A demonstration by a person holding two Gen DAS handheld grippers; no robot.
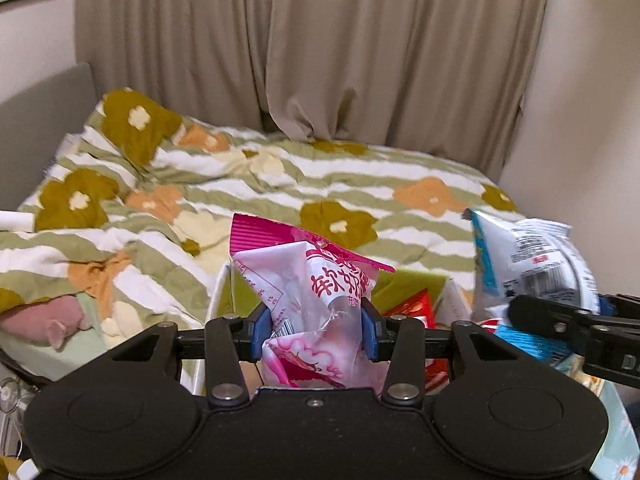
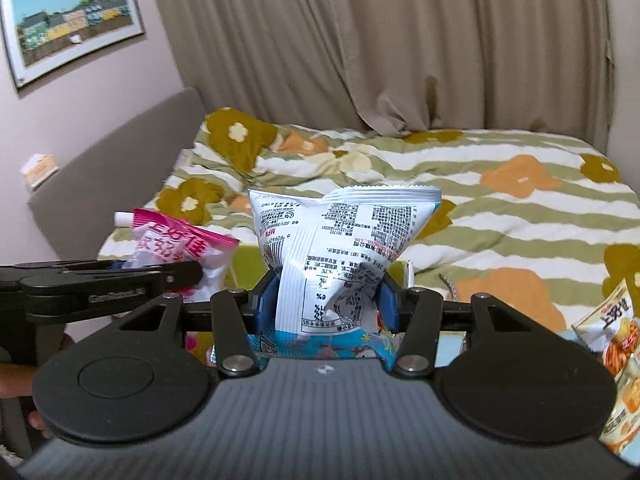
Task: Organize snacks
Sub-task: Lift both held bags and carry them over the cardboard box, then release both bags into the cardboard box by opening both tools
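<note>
My left gripper [image 1: 316, 330] is shut on a pink and white snack bag [image 1: 308, 280] and holds it upright above a white box [image 1: 218, 292] with a green inside. My right gripper [image 2: 327, 306] is shut on a white and blue snack bag [image 2: 340, 248], held upright over the same box [image 2: 409, 270]. In the left wrist view the white and blue bag [image 1: 528, 256] and the right gripper [image 1: 560, 320] are at the right. In the right wrist view the pink bag [image 2: 180, 246] and the left gripper [image 2: 120, 278] are at the left. A red packet [image 1: 416, 308] lies in the box.
A bed with a green-striped floral quilt [image 1: 280, 184] fills the space behind the box. Beige curtains [image 2: 400, 40] hang at the back. A yellow snack bag [image 2: 616, 360] is at the right edge. A pink plush toy [image 1: 44, 320] lies at the left.
</note>
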